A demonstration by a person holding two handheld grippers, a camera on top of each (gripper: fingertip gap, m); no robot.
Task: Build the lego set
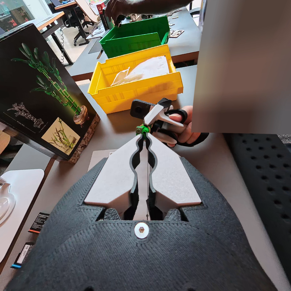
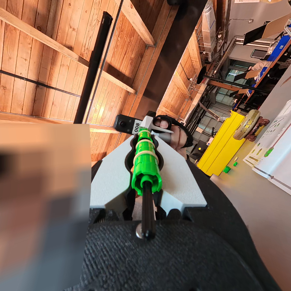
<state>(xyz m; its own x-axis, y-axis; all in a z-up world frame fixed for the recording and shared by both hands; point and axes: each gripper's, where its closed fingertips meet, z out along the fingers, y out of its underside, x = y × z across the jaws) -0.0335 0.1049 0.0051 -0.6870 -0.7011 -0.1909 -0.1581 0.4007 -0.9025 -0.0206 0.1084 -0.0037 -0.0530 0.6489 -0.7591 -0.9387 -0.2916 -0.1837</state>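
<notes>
My right gripper [image 2: 144,137] is shut on a green bamboo stalk [image 2: 145,159] with tan rings, threaded on a black axle [image 2: 147,209] that sticks back toward the camera. My left gripper [image 1: 144,135] is shut on a small green piece [image 1: 144,131] with an olive stud piece [image 1: 138,130] at the stalk's far end. The two grippers meet tip to tip above the table. The right gripper [image 1: 148,124] shows in the left wrist view, held by a hand. The left gripper [image 2: 144,126] shows beyond the stalk in the right wrist view.
A yellow bin [image 1: 135,96] with paper bags and a green bin [image 1: 133,39] stand behind; another person's hand [image 1: 116,11] reaches there. The set's box [image 1: 39,94] leans at left. An instruction booklet [image 2: 275,141], a round pot base [image 2: 248,124] and loose green pieces [image 2: 226,169] lie nearby. From either gripper's tips it is about 35 cm to the round pot base [image 2: 248,124].
</notes>
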